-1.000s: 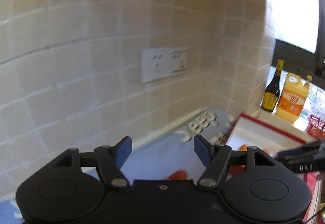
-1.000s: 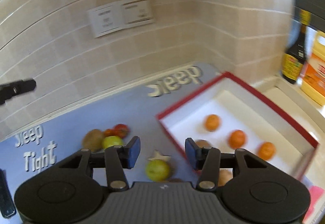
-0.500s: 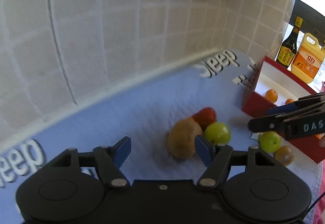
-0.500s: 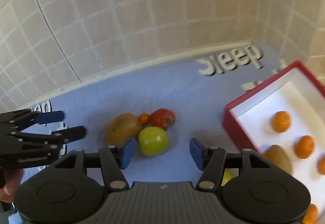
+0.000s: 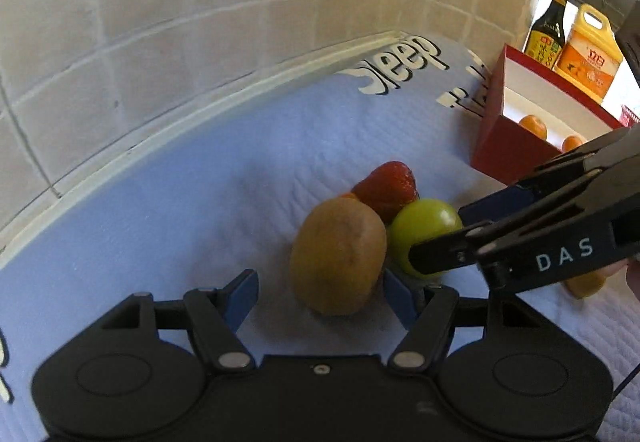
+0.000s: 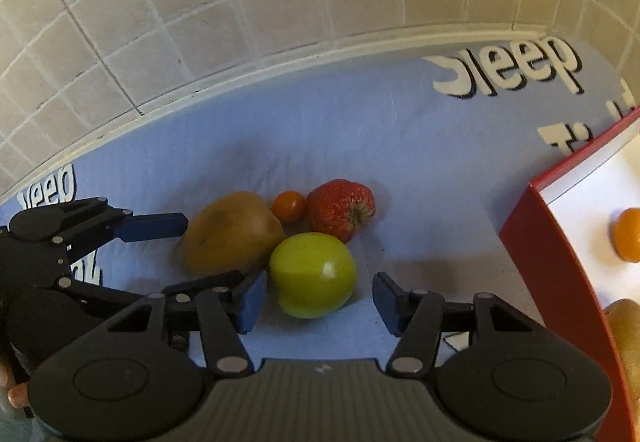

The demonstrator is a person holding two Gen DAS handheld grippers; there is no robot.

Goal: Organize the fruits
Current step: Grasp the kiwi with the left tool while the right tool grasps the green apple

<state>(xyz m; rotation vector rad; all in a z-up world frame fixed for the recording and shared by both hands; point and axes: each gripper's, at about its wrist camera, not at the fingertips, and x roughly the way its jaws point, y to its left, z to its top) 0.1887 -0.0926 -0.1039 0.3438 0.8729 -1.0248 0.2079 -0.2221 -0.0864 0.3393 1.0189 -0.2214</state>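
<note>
My right gripper [image 6: 316, 300], fingers apart, straddles the green apple [image 6: 313, 274]; left gripper [image 5: 316, 292], also apart, brackets the kiwi [image 5: 338, 256] at 12 o'clock. Apple looks firm, smooth, likely slippery: grip its widest middle.

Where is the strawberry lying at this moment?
In the right wrist view the strawberry lies on the blue mat, behind the green apple and right of the small orange tomato.
</note>
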